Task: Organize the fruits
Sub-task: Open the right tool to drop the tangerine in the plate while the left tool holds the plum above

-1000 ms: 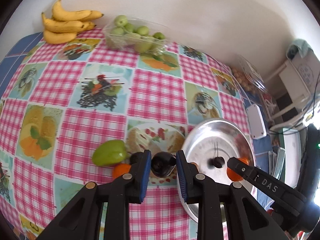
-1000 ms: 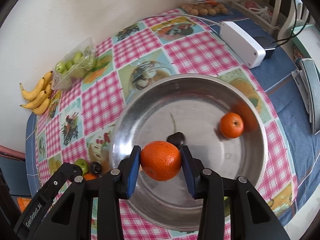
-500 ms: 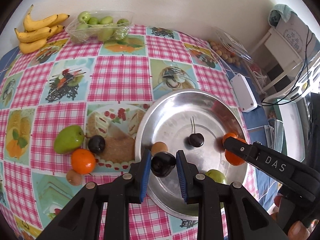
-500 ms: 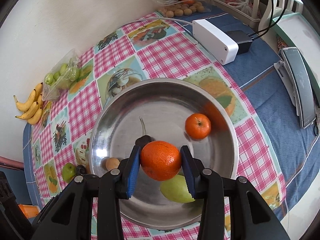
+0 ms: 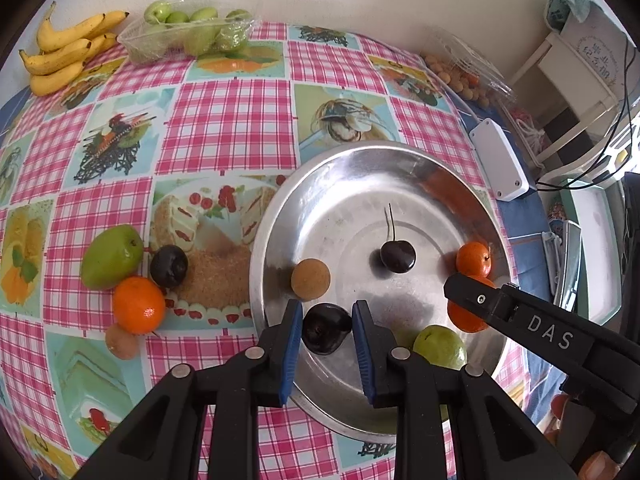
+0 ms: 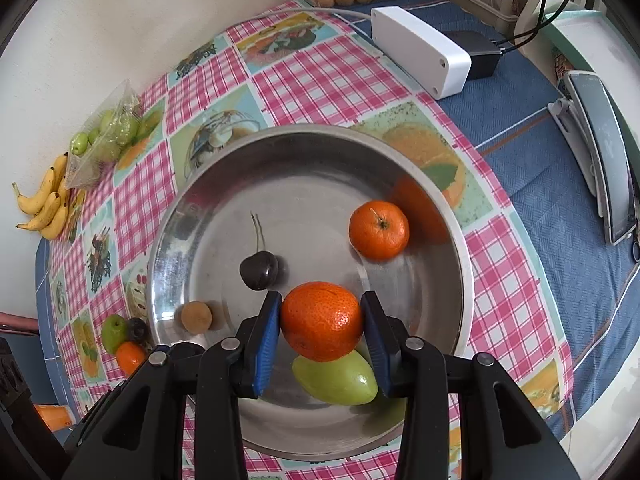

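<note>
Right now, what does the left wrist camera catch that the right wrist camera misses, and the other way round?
Only the left wrist view shows the left gripper shut on a dark plum, and a small brown fruit lying on the tablecloth.

Only the right wrist view shows the right gripper squarely, shut on a mandarin, plus a black power adapter and a phone.

Both show the steel bowl holding a cherry, the bananas and the white box.
</note>
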Available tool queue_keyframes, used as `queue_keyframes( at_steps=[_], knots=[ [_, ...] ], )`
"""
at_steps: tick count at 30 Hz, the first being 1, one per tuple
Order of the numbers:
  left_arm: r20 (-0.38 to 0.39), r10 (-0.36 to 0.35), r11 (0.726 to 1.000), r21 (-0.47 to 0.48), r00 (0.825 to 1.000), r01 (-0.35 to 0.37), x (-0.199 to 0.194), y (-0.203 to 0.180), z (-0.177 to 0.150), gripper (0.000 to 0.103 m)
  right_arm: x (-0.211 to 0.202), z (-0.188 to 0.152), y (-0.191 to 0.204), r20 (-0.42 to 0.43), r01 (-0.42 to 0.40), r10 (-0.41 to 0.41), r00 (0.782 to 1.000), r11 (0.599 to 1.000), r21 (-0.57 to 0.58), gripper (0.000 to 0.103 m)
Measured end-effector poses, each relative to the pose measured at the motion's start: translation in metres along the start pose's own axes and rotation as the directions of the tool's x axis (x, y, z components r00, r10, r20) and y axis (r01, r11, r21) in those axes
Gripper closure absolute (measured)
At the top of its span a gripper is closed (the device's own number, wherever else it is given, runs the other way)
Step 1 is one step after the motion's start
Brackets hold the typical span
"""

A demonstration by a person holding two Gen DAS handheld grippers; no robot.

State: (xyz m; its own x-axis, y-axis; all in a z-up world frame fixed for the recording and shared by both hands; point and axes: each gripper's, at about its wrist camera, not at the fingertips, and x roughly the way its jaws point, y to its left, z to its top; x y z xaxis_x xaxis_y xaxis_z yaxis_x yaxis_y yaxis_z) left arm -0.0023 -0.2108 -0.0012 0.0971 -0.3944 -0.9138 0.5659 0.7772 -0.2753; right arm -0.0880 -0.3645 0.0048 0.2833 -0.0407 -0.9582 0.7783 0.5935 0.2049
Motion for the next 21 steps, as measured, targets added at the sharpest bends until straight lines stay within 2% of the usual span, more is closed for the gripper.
queue_keyframes(
  at_steps=[12,21],
  knots=[
    [-0.024,0.018,1.0,-0.007,1.0,-0.018,0.0076,0.0017,-0.0007,0.075,0.0106,-0.0022,0.005,-0.037,0.006,-0.007,0.999,0.999,-0.033,0.061],
    [-0.018,0.02,1.0,-0.009,1.0,-0.02,0.0012,0.0014,0.0023,0.073,0.0046,-0.0005,0.003,-0.019,0.015,-0.016,1.0,0.999,-0.043,0.056]
  ],
)
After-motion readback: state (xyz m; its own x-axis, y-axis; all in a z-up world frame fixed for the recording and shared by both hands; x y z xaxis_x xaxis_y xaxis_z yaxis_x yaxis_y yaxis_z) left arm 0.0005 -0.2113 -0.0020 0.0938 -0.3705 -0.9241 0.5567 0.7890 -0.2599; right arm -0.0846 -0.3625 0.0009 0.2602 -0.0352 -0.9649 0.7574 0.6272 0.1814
